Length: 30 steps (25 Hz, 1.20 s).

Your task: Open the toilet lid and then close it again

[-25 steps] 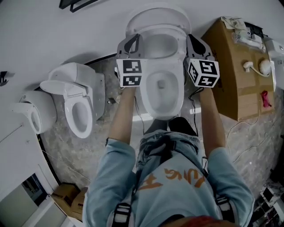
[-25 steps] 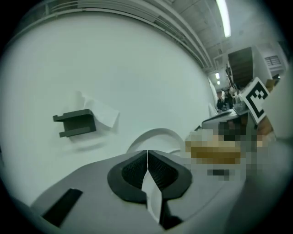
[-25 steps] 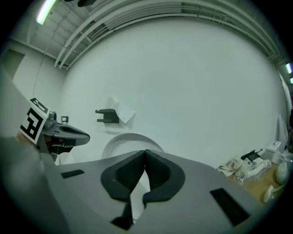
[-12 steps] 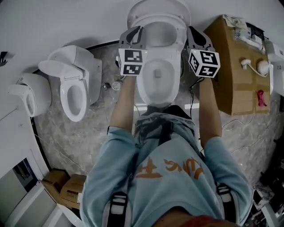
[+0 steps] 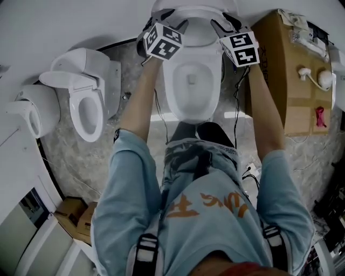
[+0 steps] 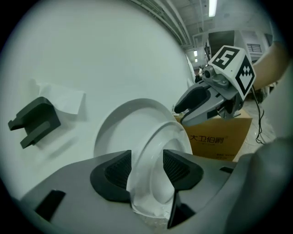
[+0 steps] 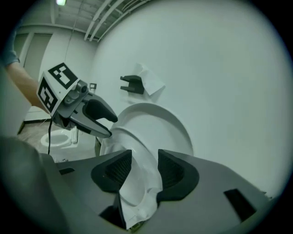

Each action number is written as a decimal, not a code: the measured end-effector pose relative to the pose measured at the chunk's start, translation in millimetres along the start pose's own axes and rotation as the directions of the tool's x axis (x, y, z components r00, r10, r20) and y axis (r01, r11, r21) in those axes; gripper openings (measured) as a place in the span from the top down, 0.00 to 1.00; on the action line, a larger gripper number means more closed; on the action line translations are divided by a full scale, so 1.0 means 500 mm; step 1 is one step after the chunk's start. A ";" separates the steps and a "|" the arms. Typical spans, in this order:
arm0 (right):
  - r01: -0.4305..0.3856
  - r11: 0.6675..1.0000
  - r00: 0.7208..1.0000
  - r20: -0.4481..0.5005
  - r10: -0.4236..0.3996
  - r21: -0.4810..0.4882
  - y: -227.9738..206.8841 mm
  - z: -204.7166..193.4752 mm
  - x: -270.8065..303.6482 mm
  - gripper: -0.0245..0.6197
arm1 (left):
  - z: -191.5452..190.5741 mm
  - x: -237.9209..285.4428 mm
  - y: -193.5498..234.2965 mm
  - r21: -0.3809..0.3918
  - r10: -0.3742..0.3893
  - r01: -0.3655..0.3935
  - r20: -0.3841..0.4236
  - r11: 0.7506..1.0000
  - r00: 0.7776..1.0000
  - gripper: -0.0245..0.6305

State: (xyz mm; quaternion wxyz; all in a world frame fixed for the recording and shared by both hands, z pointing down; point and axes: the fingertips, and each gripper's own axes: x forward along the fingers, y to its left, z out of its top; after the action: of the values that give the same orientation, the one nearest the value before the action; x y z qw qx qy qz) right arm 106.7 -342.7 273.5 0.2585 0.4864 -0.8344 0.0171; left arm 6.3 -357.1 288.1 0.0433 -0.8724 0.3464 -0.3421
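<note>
Toilet lid of white oval plastic [image 5: 194, 7] stands raised behind the white ceramic bowl [image 5: 168, 97], and with the jaws of the left gripper [image 6: 147, 160] and right gripper [image 7: 144, 162] just opened astride the upright rim [image 6: 155, 132] without pinching it, both should close evenly, then lower together slowly.

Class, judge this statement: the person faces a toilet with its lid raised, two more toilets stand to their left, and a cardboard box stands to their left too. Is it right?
No. The cardboard box stands to the person's right, not left, beside the toilet they face; the head view shows it. The rest holds.
</note>
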 end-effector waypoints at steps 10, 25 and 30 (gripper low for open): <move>-0.069 0.987 0.987 -0.153 0.046 -0.148 -0.011 -0.028 0.107 0.63 | -0.025 0.080 0.024 0.024 -0.077 0.079 -0.061 0.997 0.995 0.62; -0.134 0.947 0.984 -0.151 0.093 -0.292 0.057 -0.049 0.012 0.78 | -0.044 -0.021 -0.055 0.113 -0.038 0.038 -0.007 0.993 0.999 0.74; -0.203 0.918 0.973 -0.177 0.149 -0.342 0.116 -0.073 -0.050 0.78 | -0.068 -0.078 -0.106 0.106 -0.051 0.052 -0.017 0.993 0.999 0.78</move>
State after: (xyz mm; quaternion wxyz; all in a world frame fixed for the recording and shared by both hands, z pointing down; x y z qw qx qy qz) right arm 83.9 -281.9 306.6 0.4012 0.3516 -0.8424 -0.0756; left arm -4.8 -286.7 308.4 0.0784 -0.8751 0.3054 -0.3672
